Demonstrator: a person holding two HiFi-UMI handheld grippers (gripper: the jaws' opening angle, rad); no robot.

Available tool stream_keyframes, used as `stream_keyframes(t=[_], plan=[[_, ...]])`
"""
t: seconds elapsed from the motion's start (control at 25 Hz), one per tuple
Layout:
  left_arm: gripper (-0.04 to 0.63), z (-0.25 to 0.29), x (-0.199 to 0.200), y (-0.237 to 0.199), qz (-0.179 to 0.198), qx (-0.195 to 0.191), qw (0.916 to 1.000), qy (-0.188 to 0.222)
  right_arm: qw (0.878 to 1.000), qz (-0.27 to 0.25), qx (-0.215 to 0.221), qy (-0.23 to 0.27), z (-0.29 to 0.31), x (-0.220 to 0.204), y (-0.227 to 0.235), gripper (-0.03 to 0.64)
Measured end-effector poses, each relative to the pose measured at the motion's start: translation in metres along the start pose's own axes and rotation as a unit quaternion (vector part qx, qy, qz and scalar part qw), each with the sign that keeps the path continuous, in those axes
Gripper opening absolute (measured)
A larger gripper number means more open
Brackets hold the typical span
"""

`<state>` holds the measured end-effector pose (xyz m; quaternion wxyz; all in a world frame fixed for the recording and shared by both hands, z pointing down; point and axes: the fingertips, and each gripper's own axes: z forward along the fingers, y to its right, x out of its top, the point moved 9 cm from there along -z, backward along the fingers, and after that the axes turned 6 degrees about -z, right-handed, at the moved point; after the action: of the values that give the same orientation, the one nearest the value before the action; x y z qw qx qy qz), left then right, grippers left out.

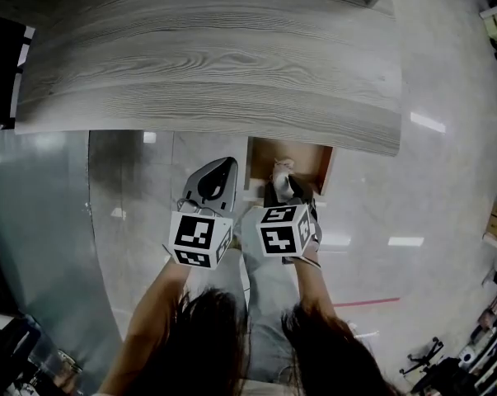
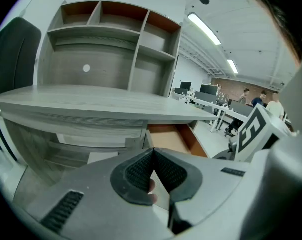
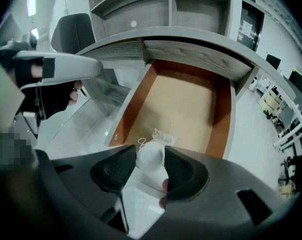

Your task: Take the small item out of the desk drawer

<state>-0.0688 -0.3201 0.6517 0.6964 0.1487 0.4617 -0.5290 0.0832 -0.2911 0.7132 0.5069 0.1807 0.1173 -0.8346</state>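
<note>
The desk drawer (image 1: 317, 160) stands pulled out under the grey wood desk top (image 1: 207, 64), its brown bottom (image 3: 191, 104) bare except near the front. A small white drawstring pouch (image 3: 152, 163) lies at the drawer's front edge, also seen as a pale lump, the pouch (image 1: 282, 169), from the head view. My right gripper (image 3: 149, 154) is open and reaches over that front edge, with the pouch between its two dark pads. My left gripper (image 1: 218, 173) hovers just left of the drawer, below the desk edge. Its jaws (image 2: 152, 156) are shut on nothing.
A shelf unit (image 2: 115, 44) rises behind the desk top. A dark office chair (image 3: 73, 29) stands to the left. The desk's side panel (image 1: 42, 221) curves down on the left. Further desks and people (image 2: 256, 99) are far off to the right.
</note>
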Motion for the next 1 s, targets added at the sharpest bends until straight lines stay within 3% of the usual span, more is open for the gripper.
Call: stream_keyframes(t=[0.44, 1.0], plan=[[0.014, 0.009, -0.002, -0.002, -0.016, 0.012, 0.9998, 0.001, 0.999, 0.014, -0.009, -0.044, 0.008, 0.004, 0.003, 0.172], [0.014, 0.003, -0.001, 0.001, -0.019, 0.025, 0.9995, -0.002, 0.999, 0.018, -0.007, -0.028, -0.004, 0.001, 0.004, 0.160]])
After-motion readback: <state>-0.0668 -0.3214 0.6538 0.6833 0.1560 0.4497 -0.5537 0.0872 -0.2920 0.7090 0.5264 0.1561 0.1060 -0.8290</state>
